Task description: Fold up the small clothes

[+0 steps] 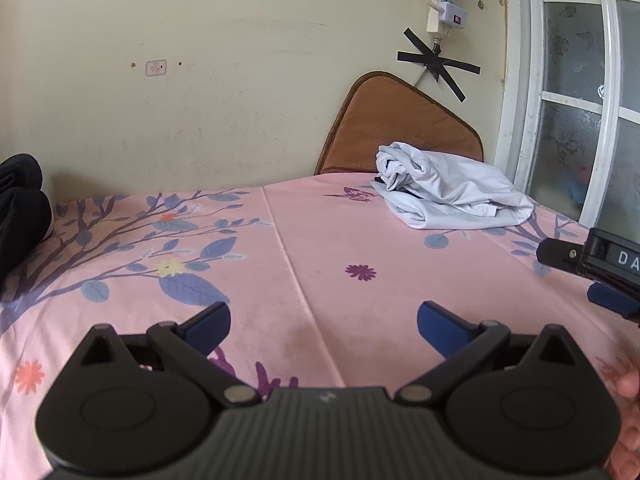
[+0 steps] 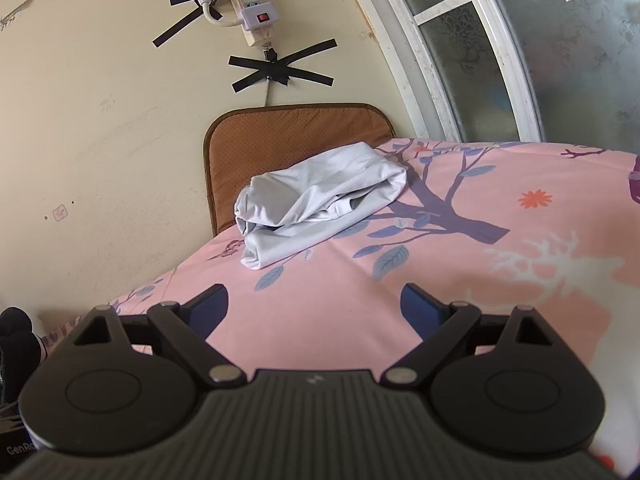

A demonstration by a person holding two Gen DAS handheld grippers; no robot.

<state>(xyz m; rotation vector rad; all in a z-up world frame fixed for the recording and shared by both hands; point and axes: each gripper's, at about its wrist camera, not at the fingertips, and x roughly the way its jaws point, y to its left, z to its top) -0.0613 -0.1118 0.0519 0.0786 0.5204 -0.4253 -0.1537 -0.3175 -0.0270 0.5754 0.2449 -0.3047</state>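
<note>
A crumpled pale grey-white garment point(image 1: 448, 192) lies bunched on the pink floral sheet at the far right, near the wall; it also shows in the right wrist view point(image 2: 320, 200), ahead and slightly left. My left gripper point(image 1: 324, 326) is open and empty, hovering over the bare sheet well short of the garment. My right gripper point(image 2: 314, 308) is open and empty, also short of the garment. The right gripper's body shows at the right edge of the left wrist view point(image 1: 600, 268).
The pink floral sheet point(image 1: 320, 264) covers the surface. A brown cushion point(image 1: 396, 128) leans on the wall behind the garment. A black fabric item point(image 1: 22, 208) sits at the far left. A window point(image 2: 520, 52) is at right; a power strip point(image 2: 252, 4) hangs on the wall.
</note>
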